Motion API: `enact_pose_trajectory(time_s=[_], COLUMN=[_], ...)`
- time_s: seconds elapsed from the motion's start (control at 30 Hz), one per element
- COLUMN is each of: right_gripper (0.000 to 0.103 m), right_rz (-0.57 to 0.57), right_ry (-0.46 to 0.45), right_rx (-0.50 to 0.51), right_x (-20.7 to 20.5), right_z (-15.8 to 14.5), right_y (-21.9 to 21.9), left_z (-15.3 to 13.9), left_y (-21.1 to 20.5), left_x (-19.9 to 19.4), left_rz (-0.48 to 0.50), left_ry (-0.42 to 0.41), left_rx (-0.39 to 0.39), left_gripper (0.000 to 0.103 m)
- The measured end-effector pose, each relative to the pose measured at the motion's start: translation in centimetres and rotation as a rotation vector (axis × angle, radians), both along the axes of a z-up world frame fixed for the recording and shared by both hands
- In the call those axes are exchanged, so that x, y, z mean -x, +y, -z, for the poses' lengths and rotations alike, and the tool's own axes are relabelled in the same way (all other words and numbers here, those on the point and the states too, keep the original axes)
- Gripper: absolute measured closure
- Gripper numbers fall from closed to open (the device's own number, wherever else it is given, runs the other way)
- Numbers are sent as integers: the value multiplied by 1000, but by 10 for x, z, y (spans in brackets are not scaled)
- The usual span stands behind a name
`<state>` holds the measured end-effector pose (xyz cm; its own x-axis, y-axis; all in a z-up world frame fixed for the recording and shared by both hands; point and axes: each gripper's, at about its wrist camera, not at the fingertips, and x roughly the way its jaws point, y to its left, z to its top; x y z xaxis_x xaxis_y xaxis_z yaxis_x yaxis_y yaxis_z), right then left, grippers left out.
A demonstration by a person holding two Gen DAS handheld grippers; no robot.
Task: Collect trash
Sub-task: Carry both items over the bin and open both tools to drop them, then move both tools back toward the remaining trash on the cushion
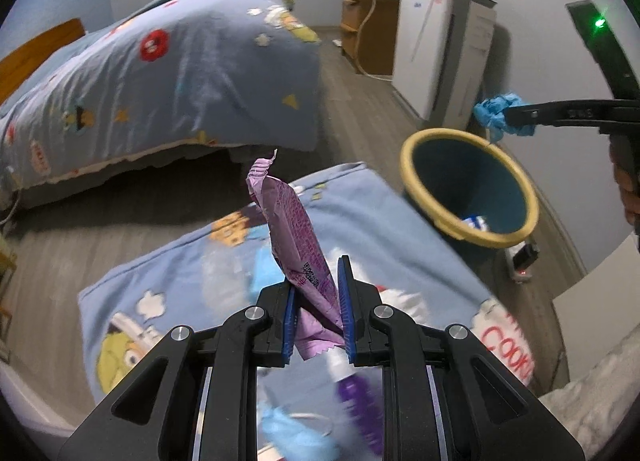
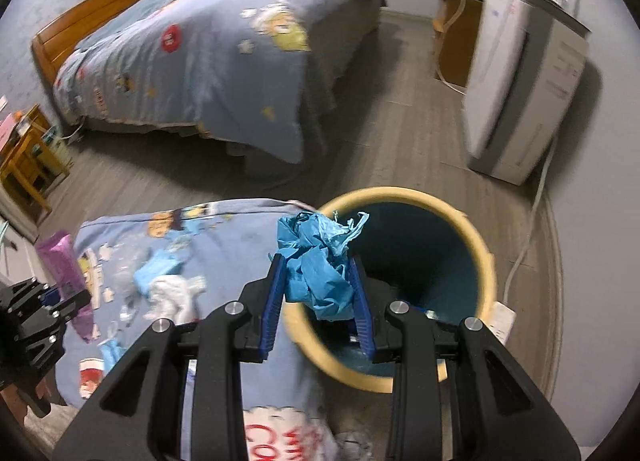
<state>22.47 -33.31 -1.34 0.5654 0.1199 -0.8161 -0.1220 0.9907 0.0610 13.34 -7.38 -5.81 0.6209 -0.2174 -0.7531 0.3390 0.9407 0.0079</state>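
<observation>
- The left gripper [image 1: 318,301] pinches a purple wrapper [image 1: 294,229] that stands up above a cartoon-print blue pillow [image 1: 400,229].
- The right gripper [image 2: 318,297] clamps a crumpled blue wad [image 2: 320,261], held over the near rim of the yellow-rimmed bin [image 2: 486,257].
- More litter, blue and white scraps [image 2: 168,281], lies on the pillow.
- Beyond, on the wooden floor [image 2: 400,109], stand a bed [image 2: 192,61] and a white appliance [image 2: 520,73].
</observation>
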Motion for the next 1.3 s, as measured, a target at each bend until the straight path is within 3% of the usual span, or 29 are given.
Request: enact_pose_trajectory(time_s=[0.3,0.5,0.8,0.83,0.87,0.9,0.93,1.0,1.13,1.3], right_gripper=[72,72,68,61,49,43,37,32,8,6], right_rz=[113,217,273,280,289,300,304,307,321,331], right_ry=[78,143,175,172,168,161,156,149,126,119], right_rx=[8,-65,-79,-83,-91,-104,-115,-122,-113,-118], right_x=[-18,-27,-35,-35,-34,-33,-33,-33,-33,-33], right_z=[37,64,86,86,86,86,85,83,78,71], right_y=[-51,-81,-97,-99,-101,-103,-104,-106,-107,-102], left_z=[3,17,46,47,49,50,49,47,45,40], left_y=[-88,-144,-198,-201,-205,-207,-208,-206,-195,-173], left_x=[-14,-37,-72,-74,-77,-78,-80,-82,-82,-80], left_rz=[163,276,341,343,340,329,321,311,255,179], left_ry=[-6,34,61,61,54,46,38,21,4,8], left_rx=[13,30,-28,-33,-42,-50,-50,-31,-23,-26], left_gripper=[83,83,82,78,67,47,41,26,15,10])
